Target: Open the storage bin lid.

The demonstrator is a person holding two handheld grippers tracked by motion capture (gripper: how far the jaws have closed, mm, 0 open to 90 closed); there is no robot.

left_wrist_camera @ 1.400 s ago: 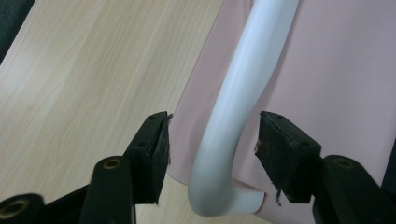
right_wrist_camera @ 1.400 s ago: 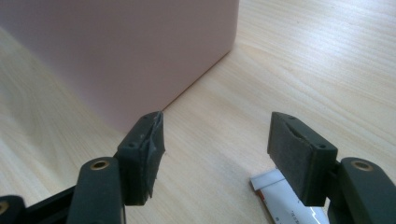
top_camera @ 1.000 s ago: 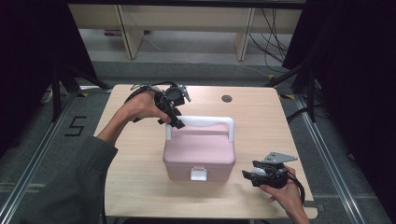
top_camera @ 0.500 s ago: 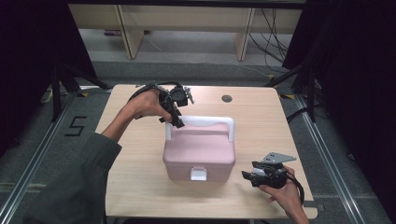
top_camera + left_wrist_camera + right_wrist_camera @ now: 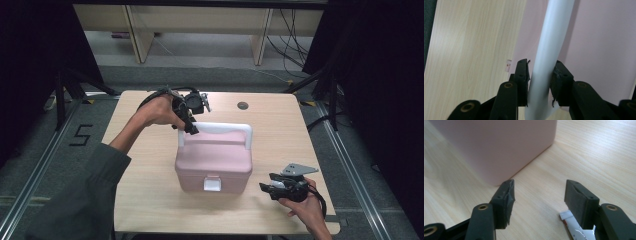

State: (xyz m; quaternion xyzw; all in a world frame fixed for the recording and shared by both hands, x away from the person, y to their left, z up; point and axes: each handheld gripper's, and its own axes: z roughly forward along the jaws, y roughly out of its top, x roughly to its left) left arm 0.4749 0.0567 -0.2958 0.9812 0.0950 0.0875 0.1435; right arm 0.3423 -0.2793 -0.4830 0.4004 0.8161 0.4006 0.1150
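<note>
A pink box [image 5: 212, 160] with a white front latch [image 5: 212, 185] stands mid-table, its white handle [image 5: 220, 128] raised. My left gripper [image 5: 191, 129] reaches down at the handle's left end. Its jaws have just been closing, and in the left gripper view [image 5: 540, 72] both pads press on the white handle [image 5: 549, 50] above the pink lid [image 5: 599, 50]. My right gripper [image 5: 263, 188] rests low on the table by the box's front right corner. Its jaws have just been closing a little and stand open [image 5: 537, 192] with bare wood between them, the pink box [image 5: 499, 145] just ahead.
The wooden table [image 5: 150, 200] has a round cable hole [image 5: 243, 105] at the back. A white paper scrap [image 5: 571, 225] lies under the right gripper's jaw. Shelving and cables stand on the floor beyond the far edge.
The left gripper's jaws have narrowed around the left end of the white handle. The right hand has stayed where it was.
</note>
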